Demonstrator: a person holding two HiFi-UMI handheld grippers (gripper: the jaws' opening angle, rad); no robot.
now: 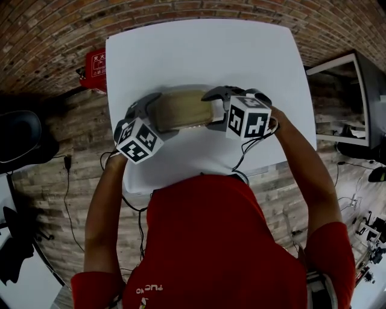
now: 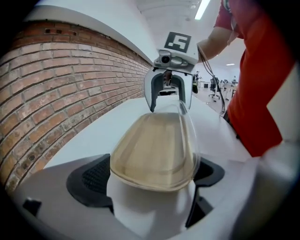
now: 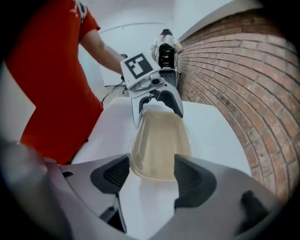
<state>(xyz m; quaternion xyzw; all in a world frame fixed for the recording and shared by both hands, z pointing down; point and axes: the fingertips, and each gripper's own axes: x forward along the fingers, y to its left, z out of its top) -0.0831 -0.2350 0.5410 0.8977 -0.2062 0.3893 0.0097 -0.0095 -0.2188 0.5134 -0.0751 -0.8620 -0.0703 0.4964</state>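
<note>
Centrally, tan oblong clear-topped container (image 1: pixel 181 110), left hand-held gripper (image 1: pixel 151 113) and right hand-held gripper (image 1: pixel 215 110) clamped on its ends

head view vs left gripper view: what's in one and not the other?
Head view only: the marker cube on the left gripper, the white table edge to edge, and a red box beyond its corner.
Left gripper view only: that gripper's dark pads close against the near end of the container, and a ceiling light.
Both: the tan, clear-lidded container, the right gripper at its other end, and the person's red shirt.
</note>
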